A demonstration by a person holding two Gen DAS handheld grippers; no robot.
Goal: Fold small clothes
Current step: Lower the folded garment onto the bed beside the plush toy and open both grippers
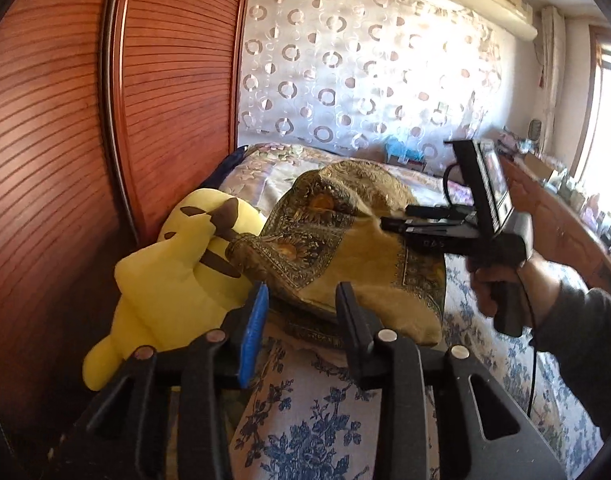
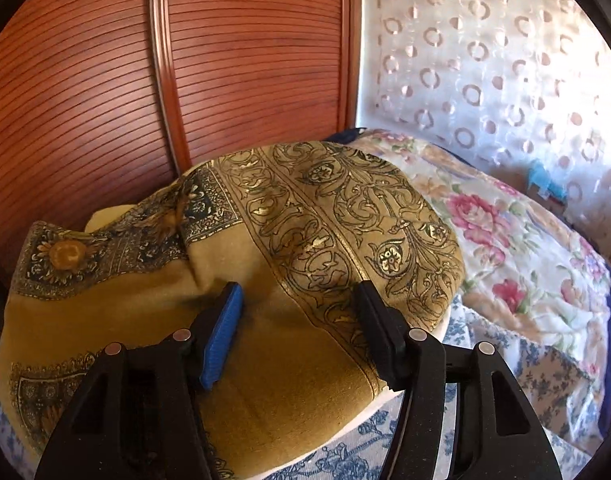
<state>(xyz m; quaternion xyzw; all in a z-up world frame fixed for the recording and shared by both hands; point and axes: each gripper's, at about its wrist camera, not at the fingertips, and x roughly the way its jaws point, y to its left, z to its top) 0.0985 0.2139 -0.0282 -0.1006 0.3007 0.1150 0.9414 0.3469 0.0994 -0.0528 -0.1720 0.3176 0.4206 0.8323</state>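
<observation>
A mustard-gold cloth with dark ornate borders lies crumpled on the bed, loosely doubled over itself. My left gripper stands open just short of its near edge, blue pad on the left, nothing pinched. In the left wrist view the right gripper, held in a person's hand, reaches in from the right with its tips at the cloth's upper fold. In the right wrist view the cloth fills the middle. My right gripper hovers open over it, fingers wide apart, pads not pressing.
A yellow plush toy lies left of the cloth against a louvred wooden wardrobe door. The bed has a blue floral sheet and a pink floral quilt behind. A wooden dresser runs along the right.
</observation>
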